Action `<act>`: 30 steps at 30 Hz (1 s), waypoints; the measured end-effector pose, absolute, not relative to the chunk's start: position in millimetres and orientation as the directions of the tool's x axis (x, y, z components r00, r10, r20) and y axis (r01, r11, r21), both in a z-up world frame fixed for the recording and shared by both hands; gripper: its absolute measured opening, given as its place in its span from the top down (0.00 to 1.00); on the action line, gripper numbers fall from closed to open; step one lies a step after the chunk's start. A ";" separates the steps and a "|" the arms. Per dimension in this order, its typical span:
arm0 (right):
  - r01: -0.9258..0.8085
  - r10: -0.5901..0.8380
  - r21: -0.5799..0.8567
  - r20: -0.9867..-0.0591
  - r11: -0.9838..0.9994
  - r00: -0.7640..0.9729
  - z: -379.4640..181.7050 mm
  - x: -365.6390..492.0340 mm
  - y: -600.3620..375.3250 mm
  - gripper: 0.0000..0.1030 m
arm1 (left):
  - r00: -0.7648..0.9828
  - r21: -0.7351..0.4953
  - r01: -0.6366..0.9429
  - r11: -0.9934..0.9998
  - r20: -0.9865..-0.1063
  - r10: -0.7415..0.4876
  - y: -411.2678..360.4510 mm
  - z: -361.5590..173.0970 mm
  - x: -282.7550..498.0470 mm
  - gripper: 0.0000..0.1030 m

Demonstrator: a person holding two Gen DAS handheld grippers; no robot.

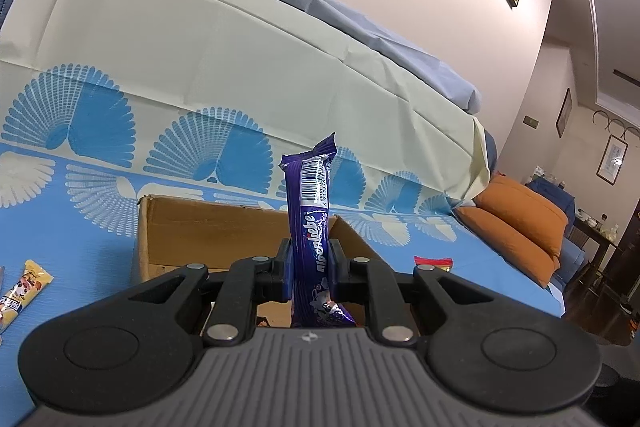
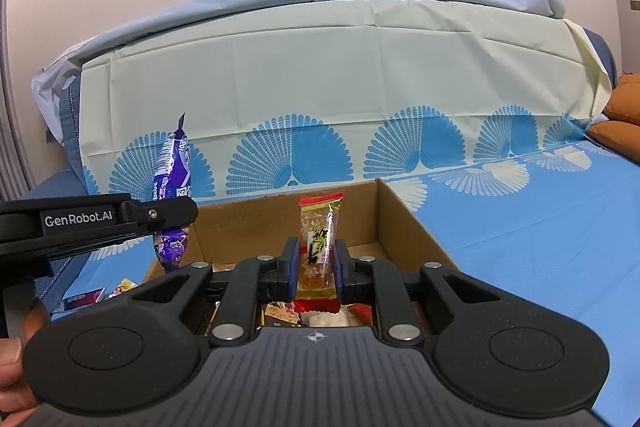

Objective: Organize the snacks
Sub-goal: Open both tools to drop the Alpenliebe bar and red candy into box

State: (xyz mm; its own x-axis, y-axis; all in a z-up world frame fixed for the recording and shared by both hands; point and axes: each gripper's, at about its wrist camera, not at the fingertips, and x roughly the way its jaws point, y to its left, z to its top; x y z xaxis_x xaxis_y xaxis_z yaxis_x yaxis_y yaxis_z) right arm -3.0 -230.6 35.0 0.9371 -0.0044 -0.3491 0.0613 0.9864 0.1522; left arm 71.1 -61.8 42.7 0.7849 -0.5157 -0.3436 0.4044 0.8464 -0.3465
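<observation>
I'm clamping the purple Alpenliebe candy pack (image 1: 309, 227) upright in my left gripper (image 1: 310, 267) while my right gripper (image 2: 316, 263) is pinching a clear-wrapped rice cracker (image 2: 318, 243) above the cardboard box (image 2: 404, 223).

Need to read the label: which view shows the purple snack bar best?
Left wrist view: the purple snack bar stands upright in the left gripper, barcode and lettering facing the camera. Right wrist view shows it side-on, partly hidden.

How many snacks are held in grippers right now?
2: the purple candy pack in the left gripper, the clear rice snack in the right gripper, both over the cardboard box.
</observation>
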 end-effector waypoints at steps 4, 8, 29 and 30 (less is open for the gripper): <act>0.060 -0.004 0.153 -0.348 0.986 0.937 35.0 -3.1 -230.9 0.83 | 0.783 -0.347 0.408 0.845 -0.342 -0.519 -63.3 42.2 71.5 0.83; 0.061 -0.005 0.151 -0.347 0.987 0.938 34.4 -3.2 -230.8 0.83 | 0.782 -0.350 0.410 0.842 -0.341 -0.522 -65.8 42.1 71.8 0.83; 0.075 -0.006 0.164 -0.387 0.984 0.922 35.5 3.5 -209.1 0.49 | 0.810 -0.350 0.342 0.872 -0.359 -0.463 -30.4 47.1 67.7 0.71; 0.071 -0.003 0.164 -0.386 0.984 0.923 35.9 3.4 -205.0 0.49 | 0.815 -0.347 0.329 0.878 -0.366 -0.450 -25.2 47.3 67.6 0.74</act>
State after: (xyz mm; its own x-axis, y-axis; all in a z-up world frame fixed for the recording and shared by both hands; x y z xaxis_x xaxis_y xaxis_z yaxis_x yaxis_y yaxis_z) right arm 3.4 -205.0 35.9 0.9226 -0.0026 -0.3858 0.0712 0.9839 0.1636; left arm 67.6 -25.2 47.3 0.8147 -0.4498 -0.3659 0.3288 0.8782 -0.3475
